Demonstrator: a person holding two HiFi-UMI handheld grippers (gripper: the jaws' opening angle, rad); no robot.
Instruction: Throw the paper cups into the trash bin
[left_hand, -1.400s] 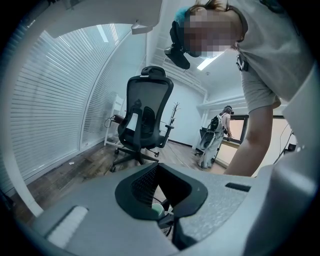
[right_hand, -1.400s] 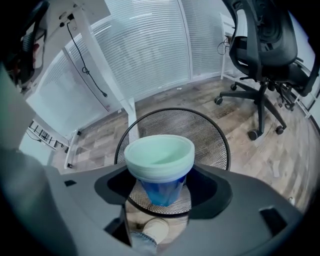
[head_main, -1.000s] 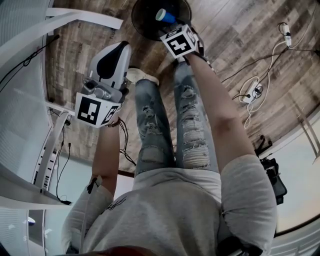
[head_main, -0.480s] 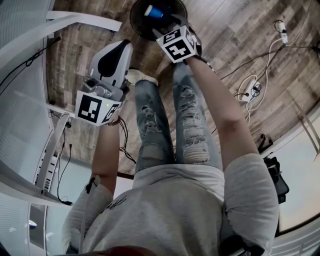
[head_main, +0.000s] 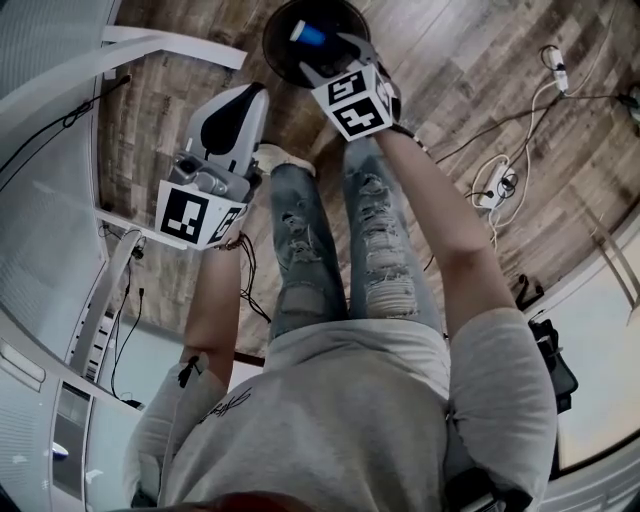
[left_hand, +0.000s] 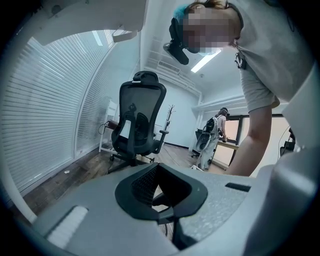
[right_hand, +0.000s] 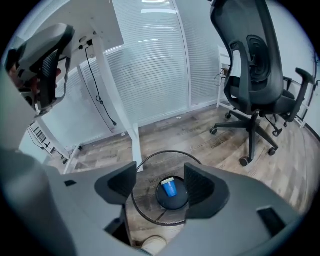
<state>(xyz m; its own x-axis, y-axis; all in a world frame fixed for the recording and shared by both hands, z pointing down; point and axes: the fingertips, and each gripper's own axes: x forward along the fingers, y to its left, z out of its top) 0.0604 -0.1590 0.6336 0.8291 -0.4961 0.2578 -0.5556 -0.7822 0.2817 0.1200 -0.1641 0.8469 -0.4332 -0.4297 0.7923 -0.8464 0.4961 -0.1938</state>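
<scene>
The right tool (right_hand: 160, 184) is held released above the bin (right_hand: 166, 151), in which a blue cup (right_hand: 170, 188) lies, while the left tool (left_hand: 159, 189) is clenched empty away from the bin

No legible text, brand, number or sign anywhere. Two white plastic cubes (head_main: 198, 216) (head_main: 355, 100): black square marker patterns only, not letters or digits. Grey sweatshirt (head_main: 330, 420): small dark script print on the chest, too small and distorted to read. Blue paper cup (right_hand: 170, 188): no print can be made out.
</scene>
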